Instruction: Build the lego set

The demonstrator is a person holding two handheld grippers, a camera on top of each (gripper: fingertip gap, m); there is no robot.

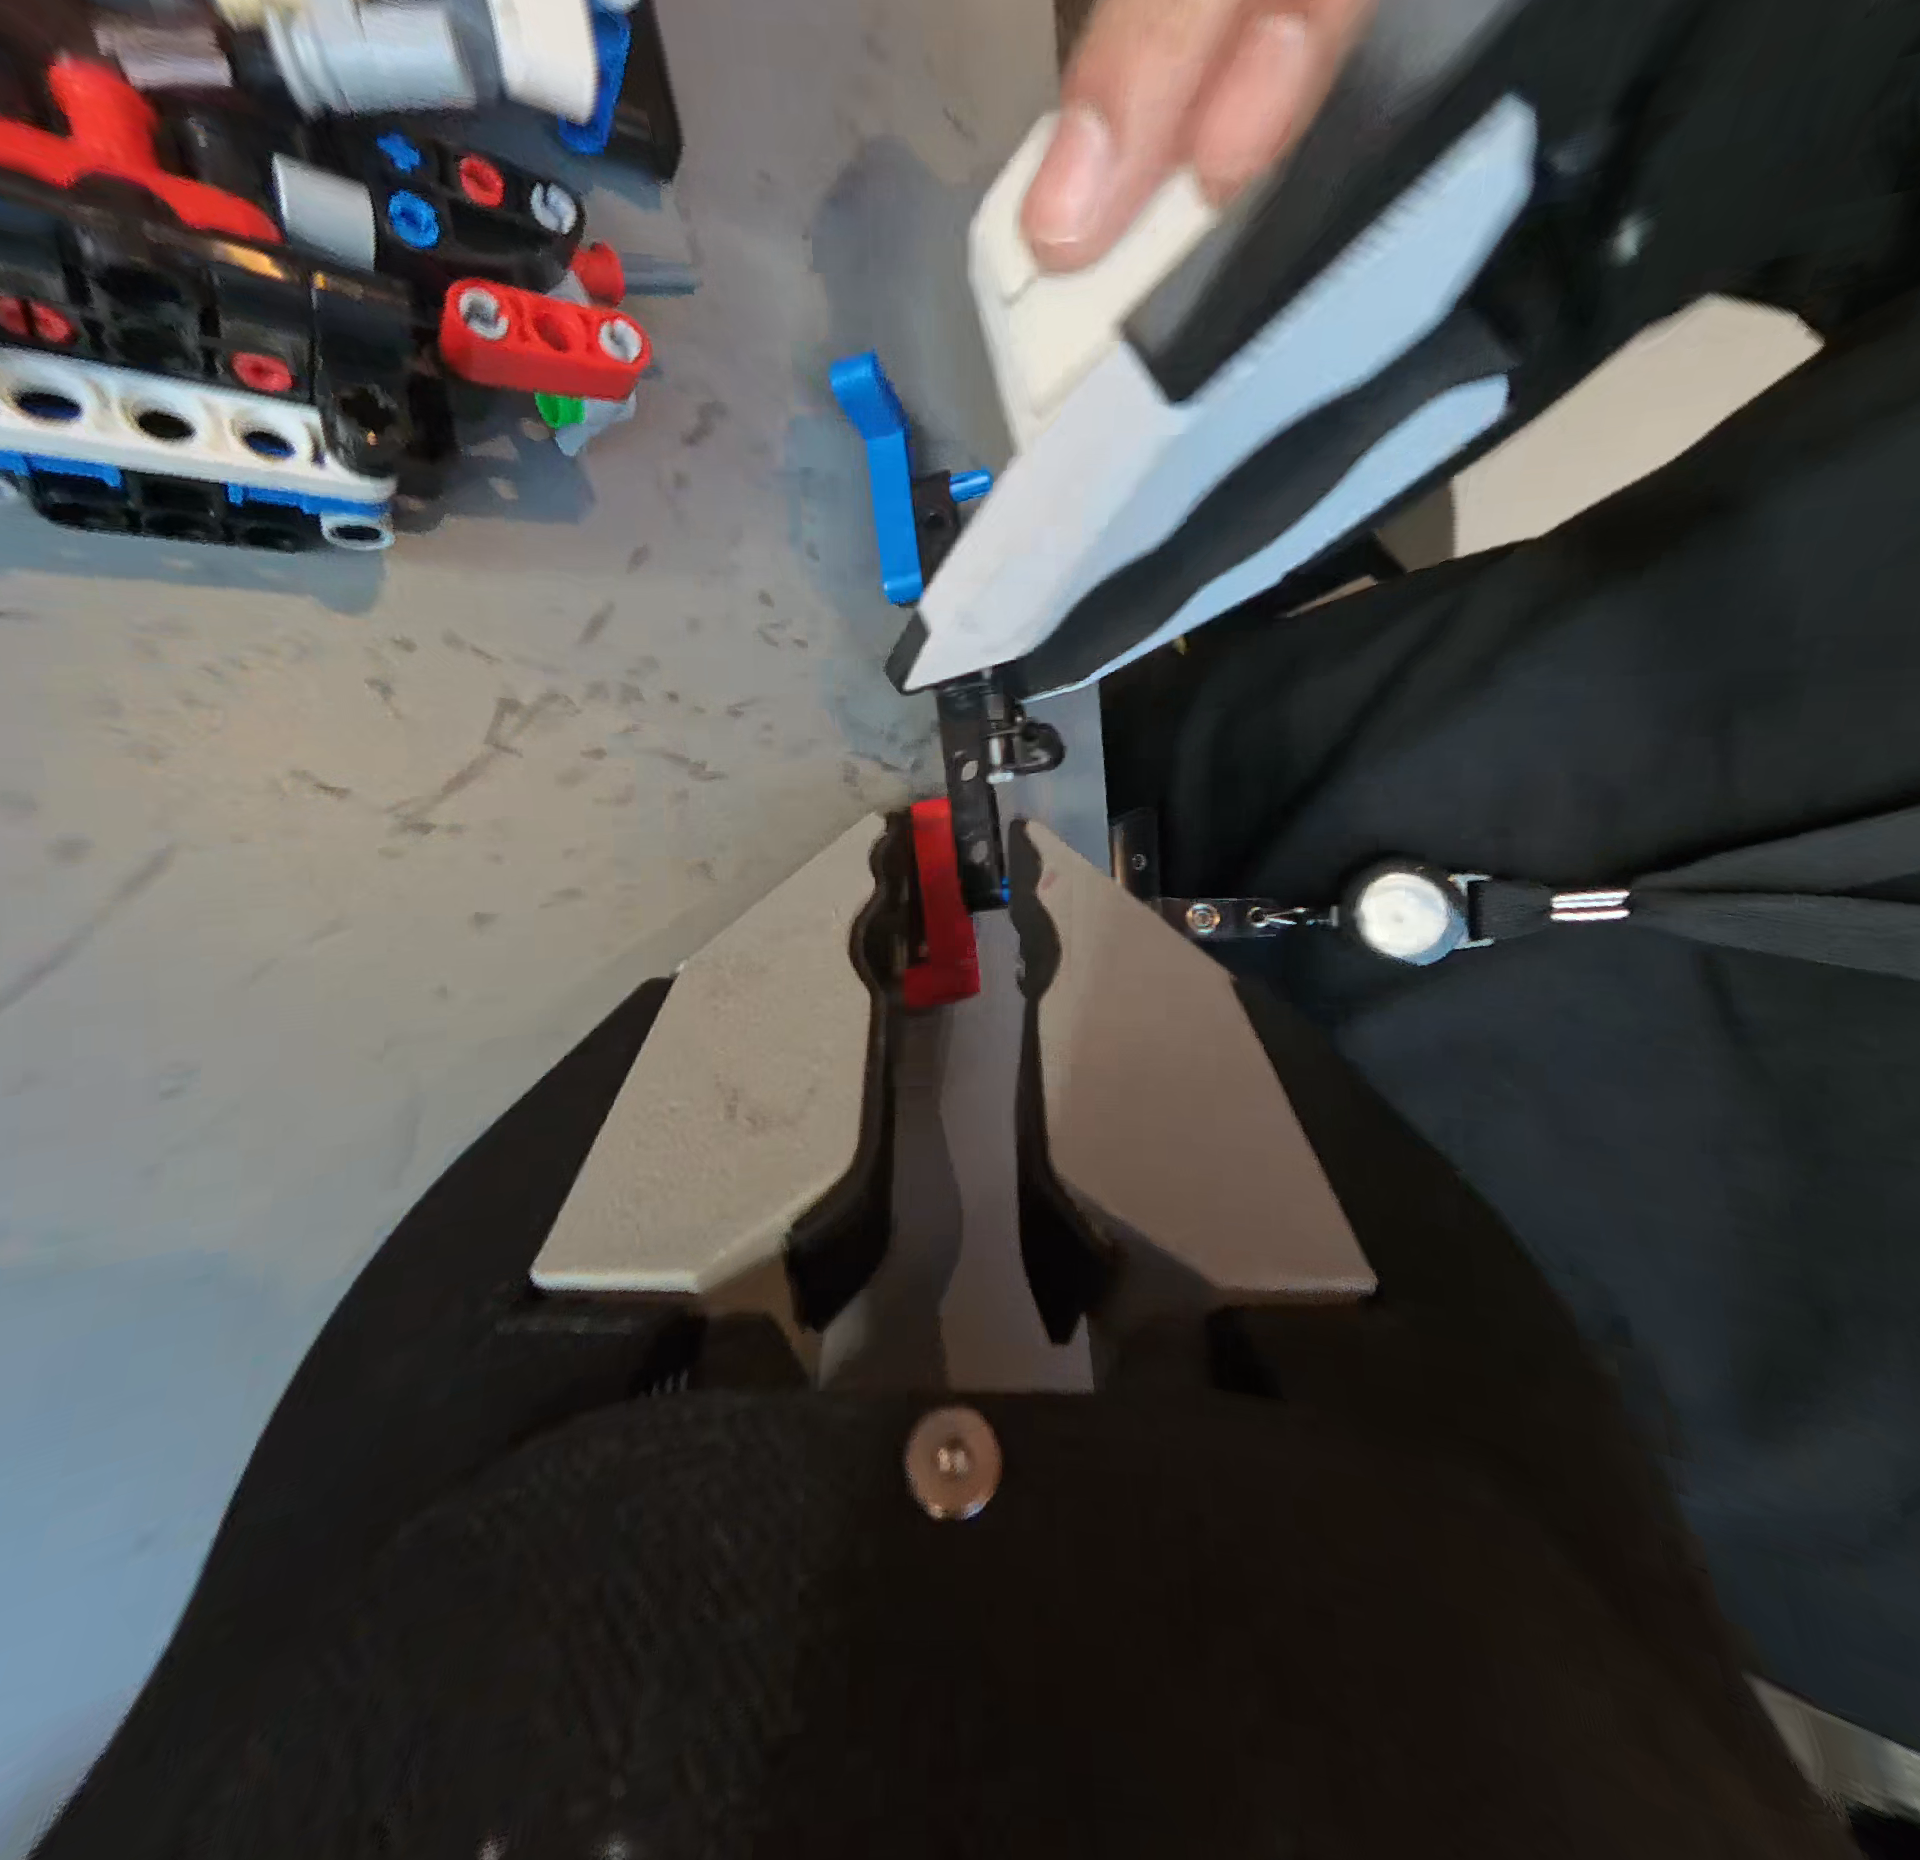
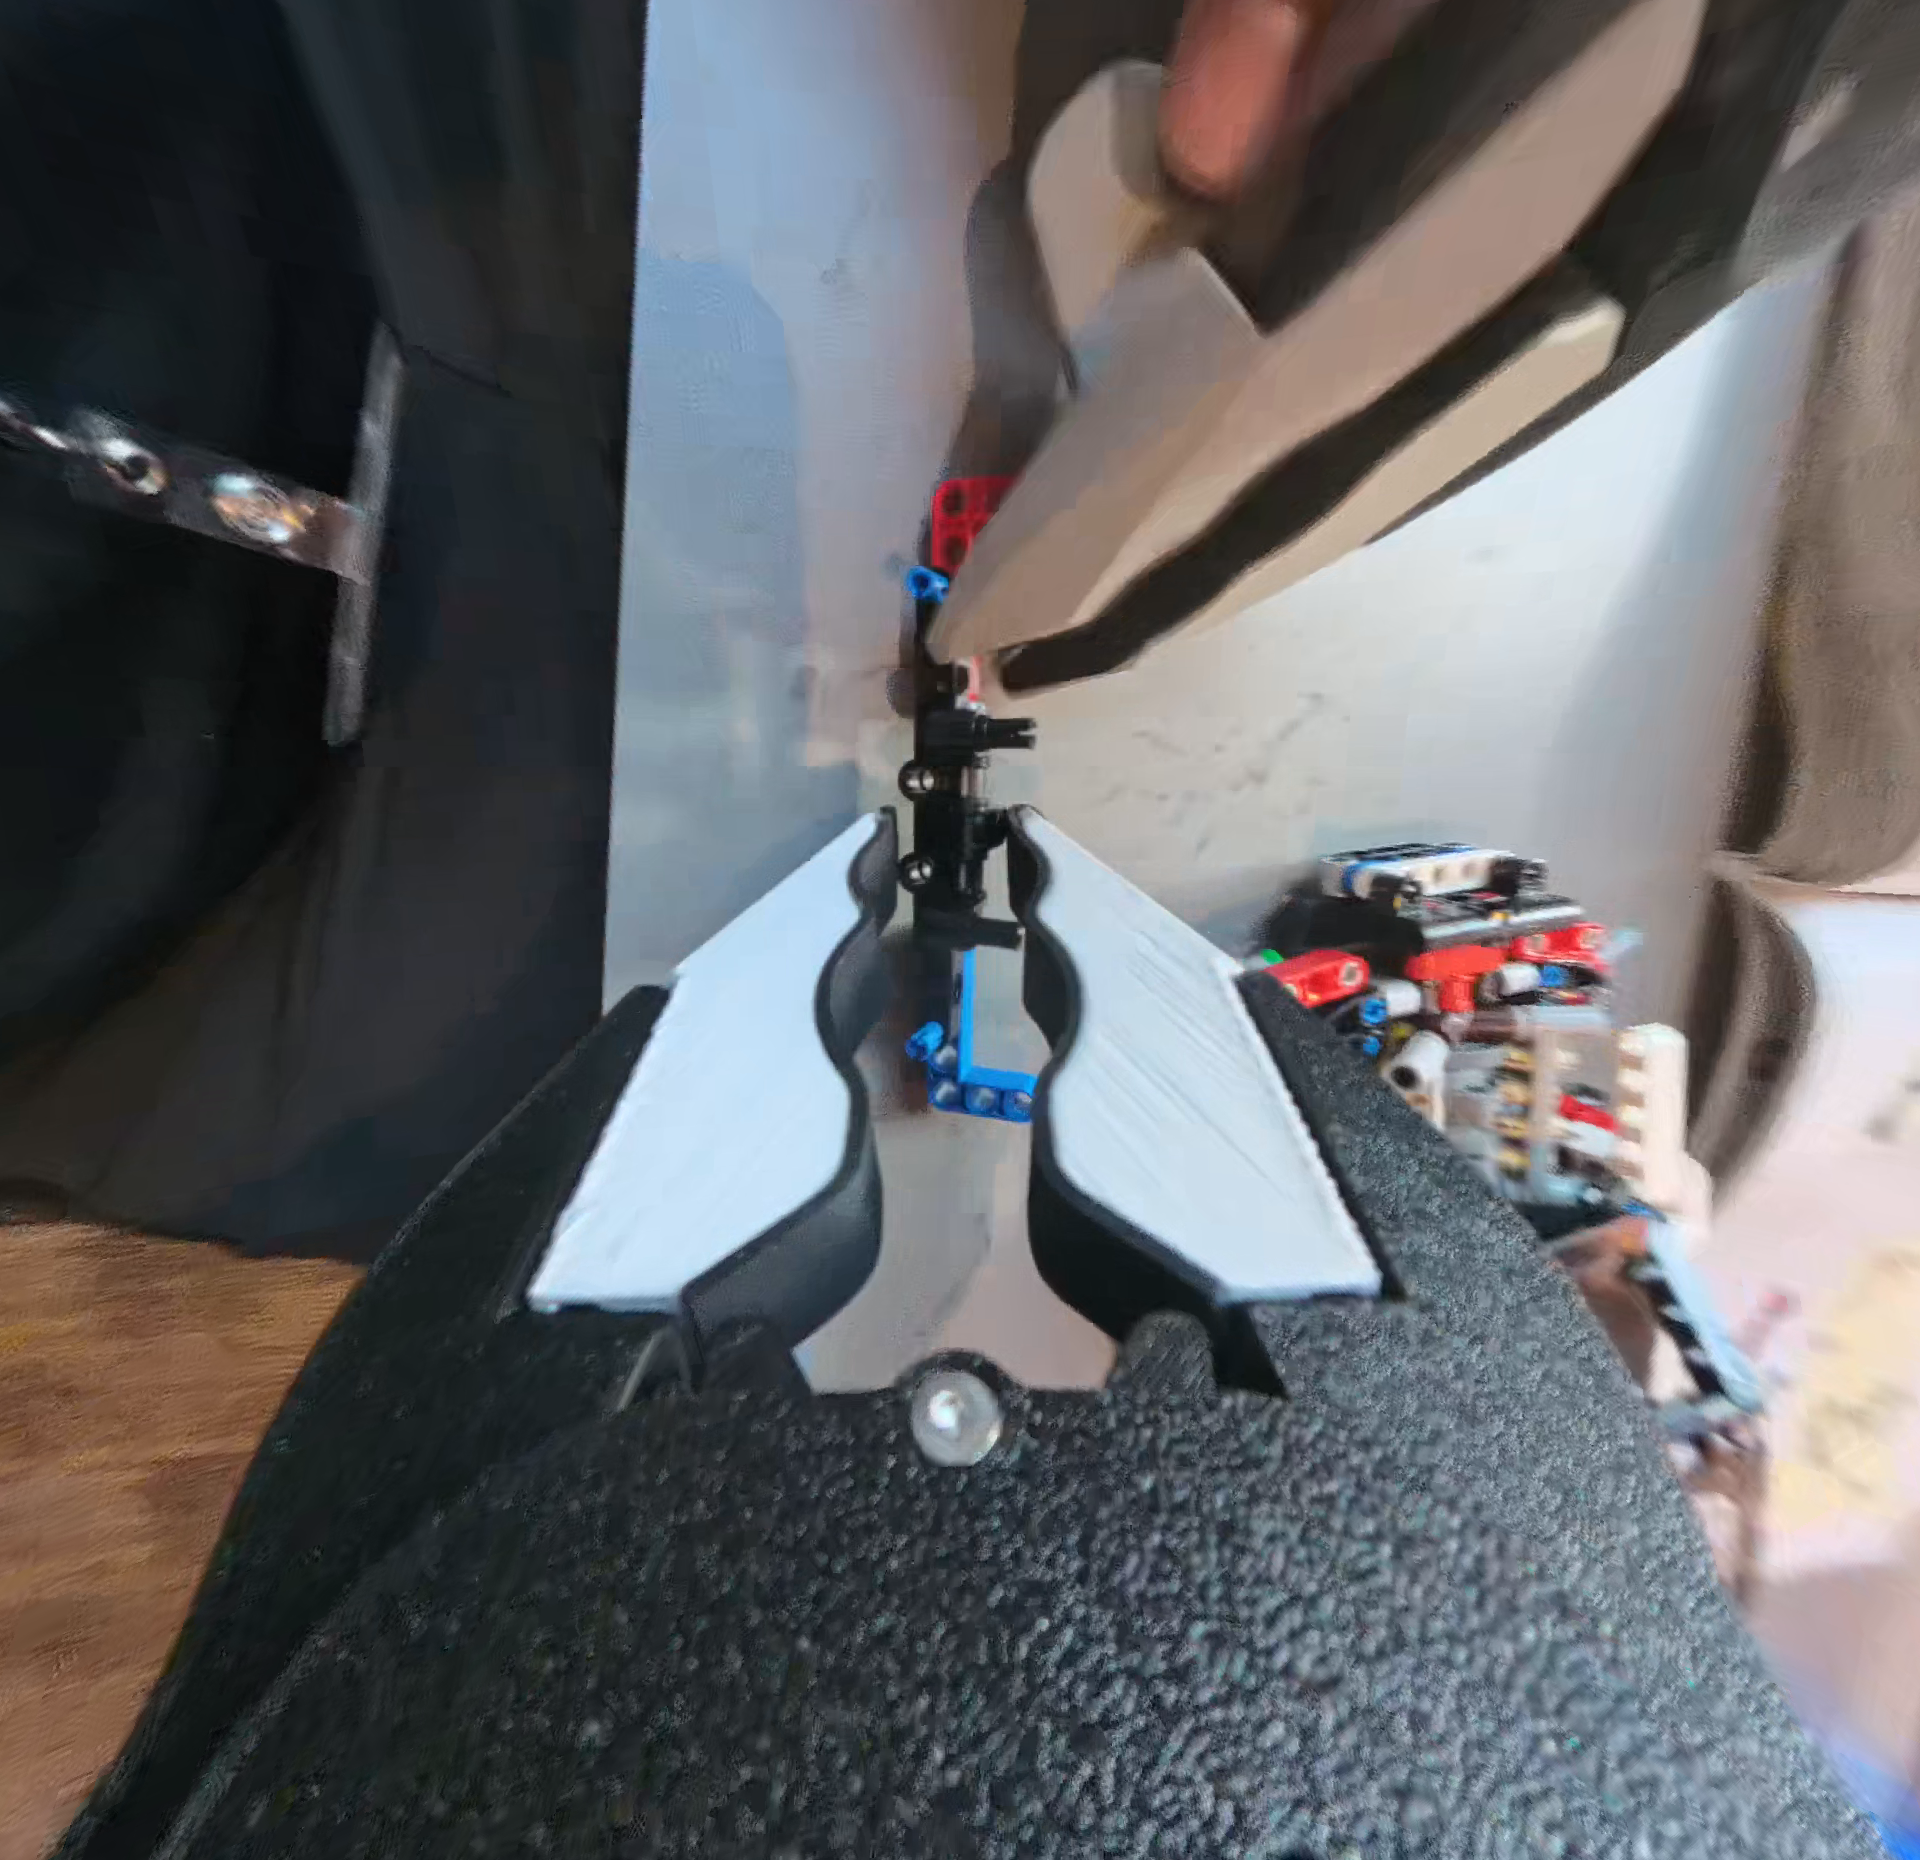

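Both grippers hold one small sub-assembly above the grey table. In the left wrist view my left gripper (image 1: pixel 951 834) is shut on its end with the red piece (image 1: pixel 940 917) and black beam (image 1: pixel 975 771). The right gripper (image 1: pixel 935 672) comes in from the upper right and pinches the far end, where a blue L-shaped beam (image 1: pixel 888 470) sticks out. In the right wrist view my right gripper (image 2: pixel 951 828) is shut on the black beam (image 2: pixel 951 771), with the blue beam (image 2: pixel 982 1041) between its fingers. The left gripper (image 2: pixel 971 662) holds the red end (image 2: pixel 961 511).
The large part-built model (image 1: pixel 208 335) of black, red, white and blue parts stands on the table (image 1: pixel 520 771) at the upper left; it also shows in the right wrist view (image 2: pixel 1455 958). A person in black clothing with a badge reel (image 1: pixel 1403 911) sits at the table edge. Left and right tips are no more than a few centimetres apart.
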